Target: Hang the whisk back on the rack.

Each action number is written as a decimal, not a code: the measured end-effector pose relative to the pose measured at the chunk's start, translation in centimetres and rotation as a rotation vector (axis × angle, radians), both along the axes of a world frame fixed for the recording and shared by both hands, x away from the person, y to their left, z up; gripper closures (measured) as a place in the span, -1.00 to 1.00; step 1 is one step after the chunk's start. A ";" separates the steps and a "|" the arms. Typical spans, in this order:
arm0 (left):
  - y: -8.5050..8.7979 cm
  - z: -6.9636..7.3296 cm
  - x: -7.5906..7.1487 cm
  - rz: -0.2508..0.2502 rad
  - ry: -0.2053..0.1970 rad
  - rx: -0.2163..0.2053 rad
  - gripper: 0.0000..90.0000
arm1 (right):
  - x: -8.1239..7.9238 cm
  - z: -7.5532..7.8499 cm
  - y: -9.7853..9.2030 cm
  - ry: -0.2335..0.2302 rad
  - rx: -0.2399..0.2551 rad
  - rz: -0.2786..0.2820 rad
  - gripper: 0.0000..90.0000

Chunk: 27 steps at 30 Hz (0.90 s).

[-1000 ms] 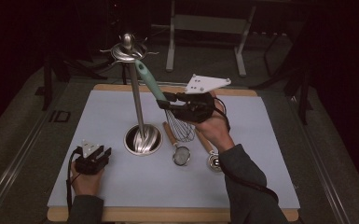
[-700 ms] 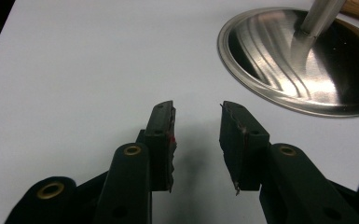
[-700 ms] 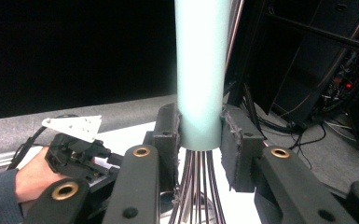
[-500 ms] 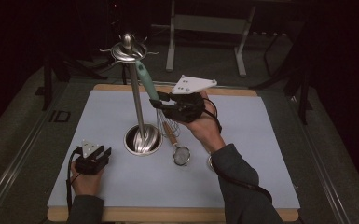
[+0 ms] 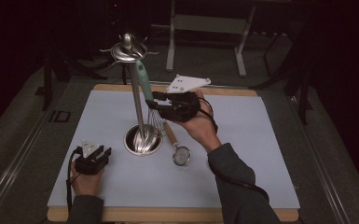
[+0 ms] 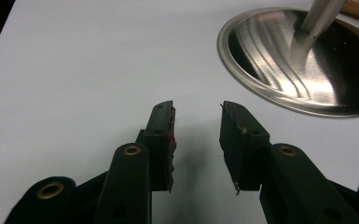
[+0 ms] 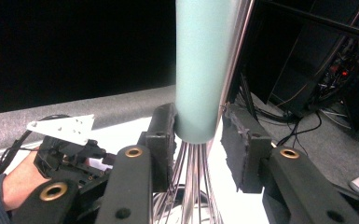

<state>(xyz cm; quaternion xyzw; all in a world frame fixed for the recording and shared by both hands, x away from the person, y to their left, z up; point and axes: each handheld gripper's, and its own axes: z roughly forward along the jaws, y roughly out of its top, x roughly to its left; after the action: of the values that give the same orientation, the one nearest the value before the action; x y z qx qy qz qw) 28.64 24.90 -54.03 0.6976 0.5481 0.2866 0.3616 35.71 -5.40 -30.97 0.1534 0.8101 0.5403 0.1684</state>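
Observation:
A whisk with a teal handle [image 5: 144, 85] hangs from the hooked top [image 5: 128, 49] of a steel utensil stand, its wires [image 5: 155, 117] beside the pole [image 5: 136, 100]. My right gripper [image 5: 152, 101] is level at the handle's lower end. In the right gripper view the handle [image 7: 200, 70] stands between the jaws of the right gripper [image 7: 198, 122], which have just been opening; the left pad is at its edge and the right pad stands apart from it. My left gripper [image 5: 103, 152] rests on the mat at front left, open and empty [image 6: 196, 112].
The stand's round steel base [image 5: 143, 140] sits mid-mat, large in the left gripper view [image 6: 303, 60]. A small strainer [image 5: 182, 155] with a wooden handle lies right of it. The pale mat [image 5: 261, 154] covers a wooden board; dark floor and frame legs lie beyond.
The right gripper shifted left toward the pole with the whisk, which now hangs more upright, and its jaws spread wider. The left hand stayed put.

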 end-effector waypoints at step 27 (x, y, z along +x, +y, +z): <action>0.0 0.0 0.0 -0.001 -0.003 -0.004 0.49 | 0.4 -0.2 -1.5 0.038 -0.005 -0.001 0.45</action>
<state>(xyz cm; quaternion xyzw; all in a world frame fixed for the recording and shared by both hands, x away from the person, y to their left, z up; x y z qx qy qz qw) 28.62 24.92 -54.03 0.6968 0.5475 0.2866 0.3639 36.14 -6.91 -31.17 0.1635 0.8145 0.5351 0.1535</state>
